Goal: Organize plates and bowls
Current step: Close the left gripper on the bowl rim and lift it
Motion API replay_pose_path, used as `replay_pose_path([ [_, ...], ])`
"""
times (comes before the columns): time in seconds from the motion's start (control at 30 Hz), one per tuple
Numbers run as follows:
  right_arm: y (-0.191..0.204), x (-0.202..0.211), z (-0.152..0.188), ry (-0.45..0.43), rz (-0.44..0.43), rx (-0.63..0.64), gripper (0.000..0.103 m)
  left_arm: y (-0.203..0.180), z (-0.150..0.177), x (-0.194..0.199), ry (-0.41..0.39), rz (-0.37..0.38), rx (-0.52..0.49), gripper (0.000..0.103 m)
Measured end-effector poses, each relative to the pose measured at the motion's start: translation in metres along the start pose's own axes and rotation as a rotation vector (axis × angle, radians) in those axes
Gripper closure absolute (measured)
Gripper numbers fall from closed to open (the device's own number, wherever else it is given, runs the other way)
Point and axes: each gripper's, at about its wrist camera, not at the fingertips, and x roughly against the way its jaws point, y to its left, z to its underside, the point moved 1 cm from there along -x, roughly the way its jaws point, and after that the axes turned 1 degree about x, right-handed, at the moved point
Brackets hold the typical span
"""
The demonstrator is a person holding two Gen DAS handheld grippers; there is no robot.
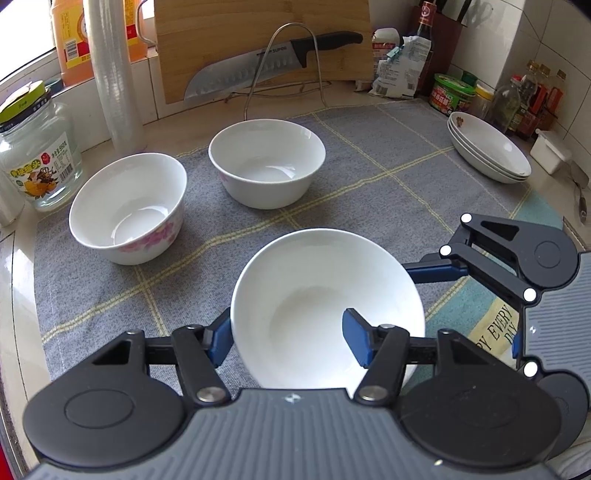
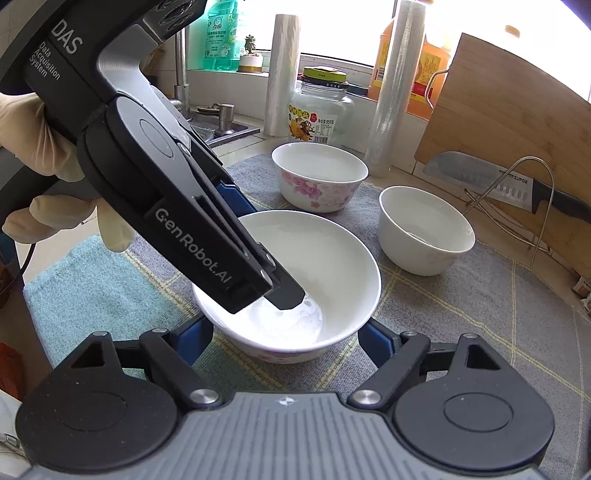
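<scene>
Glazed porcelain, the near bowl [image 1: 325, 306] on the worktop's cloth [image 1: 369, 177] is stiff, slick and chippable, best pinched at its rim wall, where the left tongs [image 1: 286, 341] seemingly grip it, one pad inside, while the right tongs [image 2: 284, 341] stand open astride it.

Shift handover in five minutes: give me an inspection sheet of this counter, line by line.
Surface: grey checked cloth over the counter, with a teal mat at its near edge.
Job's things: near bowl; pink-flowered bowl; third bowl; plate stack at the far right.
Clutter: glass jar, knife on a wire rack against the cutting board, sauce bottles.
Grippers: left gripper straddles the near bowl's wall, one finger inside; whether it pinches is unclear. Right gripper open around the same bowl.
Cables: nothing seen.
Surroundings: sink and window sill behind.
</scene>
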Motion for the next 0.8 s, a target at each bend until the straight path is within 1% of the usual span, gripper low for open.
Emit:
replay_pose_path([
  [0.2, -0.013, 0.014, 0.009, 0.011, 0.047, -0.021, 0.014, -0.020, -0.013, -0.007, -0.010, 0.040, -0.042, 0.042],
  [0.23, -0.018, 0.019, 0.013, 0.015, 0.065, -0.034, 0.014, -0.025, -0.016, -0.009, -0.011, 0.048, -0.052, 0.042],
  [0.27, -0.018, 0.019, 0.013, 0.015, 0.065, -0.034, 0.014, -0.029, -0.019, -0.011, -0.012, 0.055, -0.060, 0.042],
  [0.57, -0.048, 0.042, 0.036, 0.041, 0.154, -0.096, 0.014, -0.067, -0.041, -0.033, -0.013, 0.123, -0.136, 0.042],
  [0.8, -0.068, 0.048, 0.049, 0.064, 0.191, -0.133, 0.014, -0.087, -0.052, -0.050, 0.001, 0.159, -0.172, 0.042],
])
